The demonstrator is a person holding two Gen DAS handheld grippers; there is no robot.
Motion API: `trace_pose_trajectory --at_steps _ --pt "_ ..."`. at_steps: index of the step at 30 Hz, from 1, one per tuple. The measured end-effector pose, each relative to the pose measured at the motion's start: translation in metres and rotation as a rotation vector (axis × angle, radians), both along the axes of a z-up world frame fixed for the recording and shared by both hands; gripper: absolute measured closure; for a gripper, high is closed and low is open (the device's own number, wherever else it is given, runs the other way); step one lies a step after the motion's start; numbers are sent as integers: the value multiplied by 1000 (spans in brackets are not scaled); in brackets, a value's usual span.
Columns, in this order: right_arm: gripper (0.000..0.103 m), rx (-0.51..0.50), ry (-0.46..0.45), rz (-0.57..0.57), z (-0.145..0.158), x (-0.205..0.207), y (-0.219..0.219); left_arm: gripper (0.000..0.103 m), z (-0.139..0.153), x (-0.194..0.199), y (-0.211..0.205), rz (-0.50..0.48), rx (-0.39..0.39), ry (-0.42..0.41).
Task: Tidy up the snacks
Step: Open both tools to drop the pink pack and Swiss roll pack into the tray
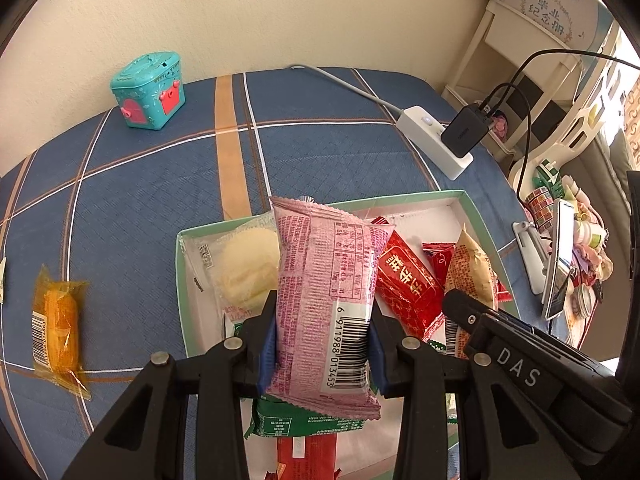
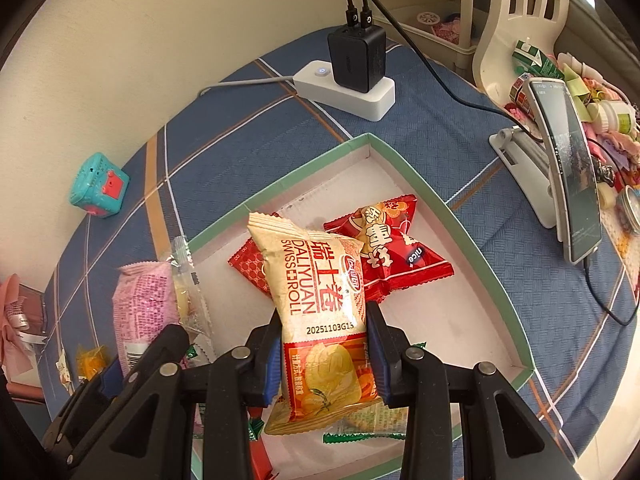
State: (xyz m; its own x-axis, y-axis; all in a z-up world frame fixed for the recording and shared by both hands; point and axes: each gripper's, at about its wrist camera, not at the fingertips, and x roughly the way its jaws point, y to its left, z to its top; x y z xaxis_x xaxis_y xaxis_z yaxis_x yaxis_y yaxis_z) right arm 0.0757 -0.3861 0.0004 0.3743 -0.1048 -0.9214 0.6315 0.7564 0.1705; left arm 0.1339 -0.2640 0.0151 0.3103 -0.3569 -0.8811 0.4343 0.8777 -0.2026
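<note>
Left gripper: jaws closed on pink packet, held upright above the box's near-left part.
Right gripper: jaws closed on Swiss roll packet, held upright over the box's middle.
Box: green-rimmed, white inside, on the blue plaid cloth. Contents: green wrappers at the near edge; pale round cake by the left wall; red packets toward the far right.
Orange snack: on the cloth, left of the box, apart from it.
Phone: on a stand, right of the box.
Power strip: with black charger, beyond the box's far corner.
Teal tin: far left, near the wall.
</note>
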Motion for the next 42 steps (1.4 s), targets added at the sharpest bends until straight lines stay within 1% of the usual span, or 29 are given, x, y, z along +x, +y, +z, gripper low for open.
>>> trace_pose_trajectory --at_steps 6,9,14,21,23,25,30,35,38,42 --pt "64 4 10 1 -3 2 0 64 -4 2 2 6 2 19" --pt "64 2 12 3 -3 2 0 62 -5 3 3 7 3 32" --pt "64 2 12 -5 -2 1 -1 55 -5 3 4 14 -4 43" --pt "64 3 4 -8 2 0 -1 51 -1 4 6 17 -23 60" --pt "64 4 -3 -12 5 -2 -2 45 1 4 7 19 -28 61" --pt "62 5 -13 -16 9 -3 -3 43 4 4 10 21 -39 63" --pt "62 2 -42 -8 19 -5 -3 43 10 4 16 27 -52 64" --pt "62 -16 -66 -5 29 -7 -1 43 15 6 29 55 -49 66" --pt "59 -17 -73 -9 32 -8 -1 42 18 10 42 93 -42 62" --pt "58 -21 -64 8 31 -5 4 42 17 15 62 143 -37 64"
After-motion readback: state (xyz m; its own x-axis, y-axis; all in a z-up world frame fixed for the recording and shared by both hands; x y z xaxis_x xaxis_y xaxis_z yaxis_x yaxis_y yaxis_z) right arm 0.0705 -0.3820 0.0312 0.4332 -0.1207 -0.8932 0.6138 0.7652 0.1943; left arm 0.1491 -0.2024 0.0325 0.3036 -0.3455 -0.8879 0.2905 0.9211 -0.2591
